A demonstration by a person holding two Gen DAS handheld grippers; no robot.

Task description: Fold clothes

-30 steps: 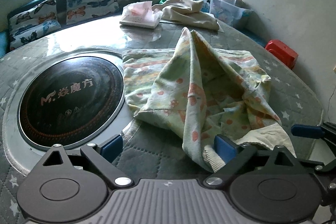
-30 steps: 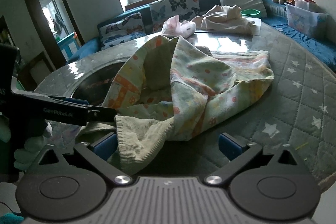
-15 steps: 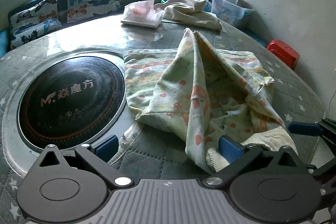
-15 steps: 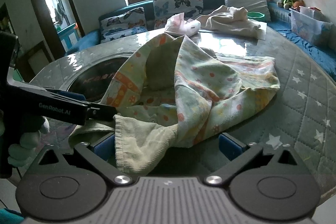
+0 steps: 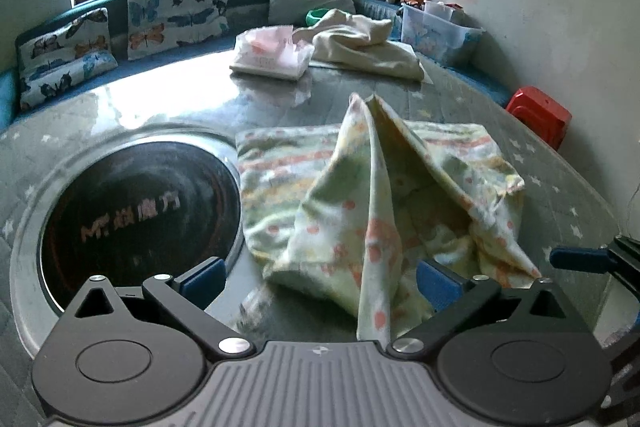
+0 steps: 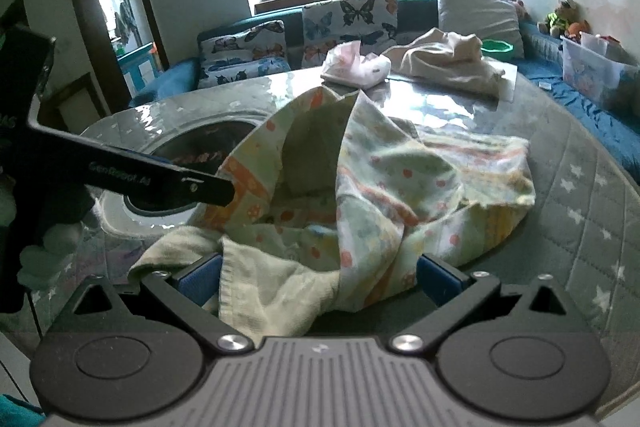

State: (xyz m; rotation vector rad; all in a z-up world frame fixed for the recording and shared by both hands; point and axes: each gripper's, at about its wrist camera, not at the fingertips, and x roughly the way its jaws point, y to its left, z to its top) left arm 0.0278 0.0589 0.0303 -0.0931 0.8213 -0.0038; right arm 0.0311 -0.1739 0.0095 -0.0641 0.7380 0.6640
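Left wrist view shows us the patterned garment (image 5: 376, 203) bunched in a peaked heap on the round quilted surface (image 5: 568, 195), just right of the dark inset cooktop (image 5: 136, 211). Our left gripper (image 5: 320, 277) has its fingers spread wide, and a fold of the cloth hangs down between them without being pinched. In the right wrist view our right gripper (image 6: 320, 277) also has its fingers apart, with the pale ribbed cuff (image 6: 272, 291) draped over the left finger and nothing clamped.

We judge the step to be an early one: finding a hem or corner before flattening the piece. Next we need each gripper to close on a separate edge and draw the cloth out flat.

Room looks best toward the starred right side of the surface. Farther back lie a pink packet (image 5: 272, 53) and a cream garment (image 5: 364, 45), well apart from our work; the surface's near rim is close.
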